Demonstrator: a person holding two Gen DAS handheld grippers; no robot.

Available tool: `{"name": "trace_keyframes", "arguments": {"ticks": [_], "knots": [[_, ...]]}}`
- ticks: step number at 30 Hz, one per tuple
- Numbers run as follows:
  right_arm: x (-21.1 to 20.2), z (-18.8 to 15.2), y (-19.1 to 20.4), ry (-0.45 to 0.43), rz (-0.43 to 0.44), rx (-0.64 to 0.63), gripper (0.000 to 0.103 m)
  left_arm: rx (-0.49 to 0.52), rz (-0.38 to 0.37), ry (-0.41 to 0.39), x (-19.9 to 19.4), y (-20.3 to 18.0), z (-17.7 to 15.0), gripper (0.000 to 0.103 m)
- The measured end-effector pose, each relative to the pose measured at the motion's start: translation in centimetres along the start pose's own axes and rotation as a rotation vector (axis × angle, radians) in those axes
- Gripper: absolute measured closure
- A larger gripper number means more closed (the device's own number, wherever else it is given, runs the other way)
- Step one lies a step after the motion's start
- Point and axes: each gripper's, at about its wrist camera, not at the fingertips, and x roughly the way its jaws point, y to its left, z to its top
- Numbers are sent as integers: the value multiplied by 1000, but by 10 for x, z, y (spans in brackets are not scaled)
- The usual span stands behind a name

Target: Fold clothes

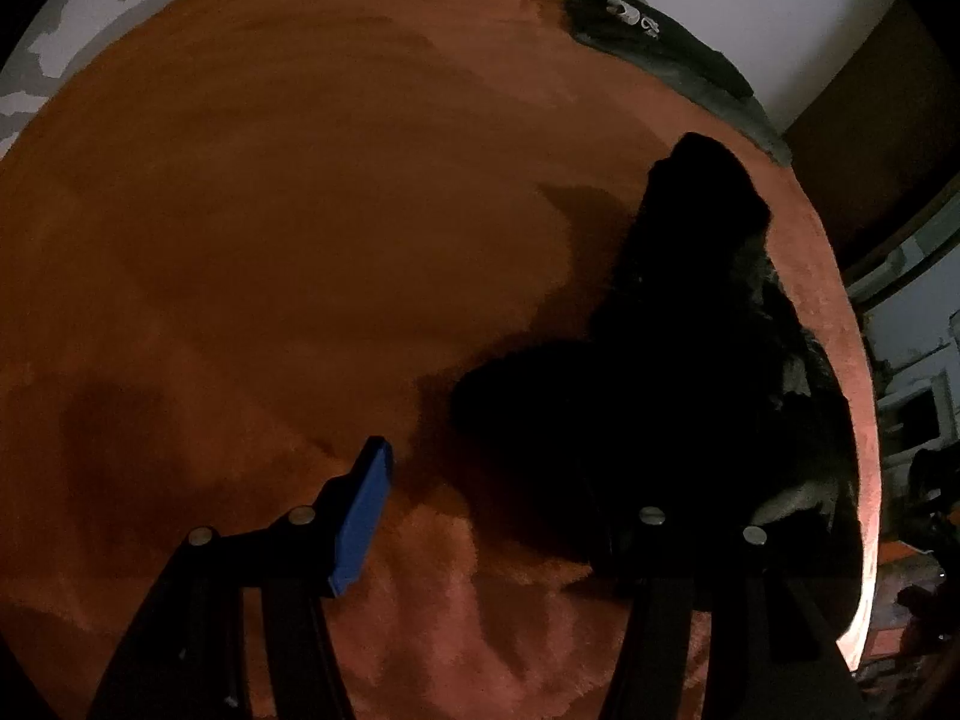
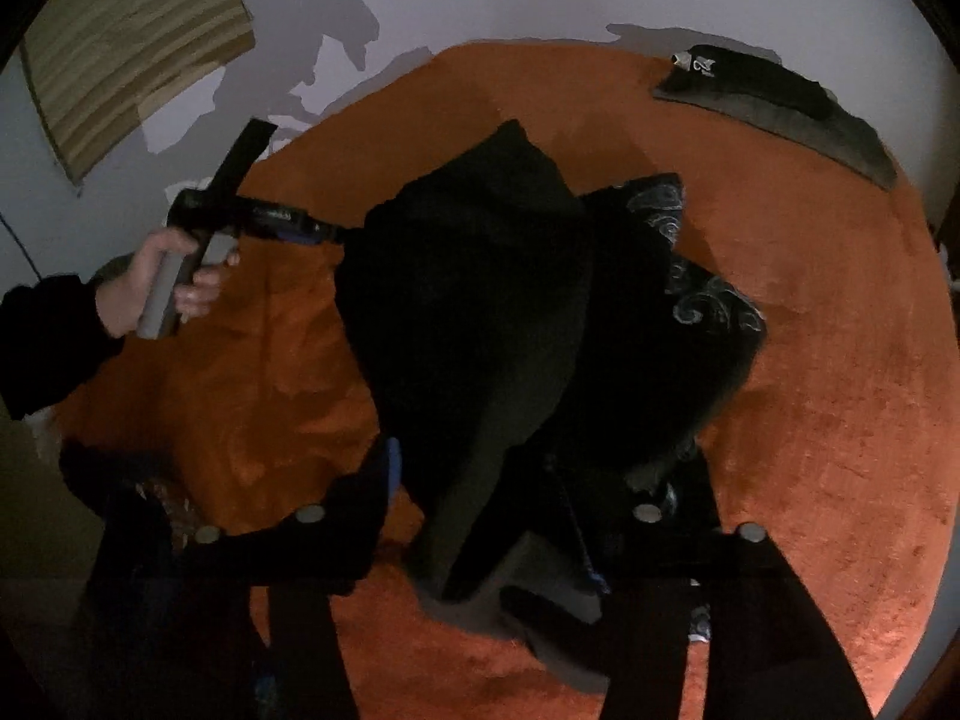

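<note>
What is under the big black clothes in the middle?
The black garment lies on the orange rug. A black cloth with pale swirl patterns pokes out from beneath it on the right. Whatever else lies below is covered.

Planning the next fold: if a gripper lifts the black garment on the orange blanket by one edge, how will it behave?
The black garment already lies crumpled in soft folds, so it will probably droop limply rather than hold its shape. It looks thick and dark, perhaps fleece, so likely fairly heavy for a pinch. The plush orange blanket may drag against it if pushed.
</note>
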Motion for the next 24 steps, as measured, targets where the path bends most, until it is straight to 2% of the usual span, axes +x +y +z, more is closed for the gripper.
{"name": "trace_keyframes", "arguments": {"ticks": [1, 7, 10, 14, 17, 19, 20, 21, 22, 24], "knots": [[4, 4, 0, 6, 15, 16, 48, 2, 4, -2, 2, 0, 2, 43], [66, 47, 1, 71, -16, 171, 47, 5, 38, -23, 20, -3, 11, 43], [92, 71, 9, 37, -68, 176, 47, -23, 39, -13, 21, -3, 4, 43], [119, 98, 26, 8, -96, 114, 49, -22, 45, 4, 17, -6, -9, 43], [137, 111, 41, 12, -96, 37, 61, -46, 34, 7, 11, -4, -12, 43], [148, 115, 49, 19, -91, -2, 63, -66, 24, 3, 8, -4, -12, 43], [154, 116, 53, 24, -88, -22, 71, -75, 18, 0, 6, -3, -14, 43], [157, 116, 54, 31, -83, -30, 93, -79, 13, -1, 5, -3, -15, 43], [160, 115, 55, 38, -78, -38, 100, -84, 7, -2, 3, -4, -17, 43], [155, 110, 52, 16, -72, -31, 100, -82, -5, -3, -1, -6, -20, 43]]}}
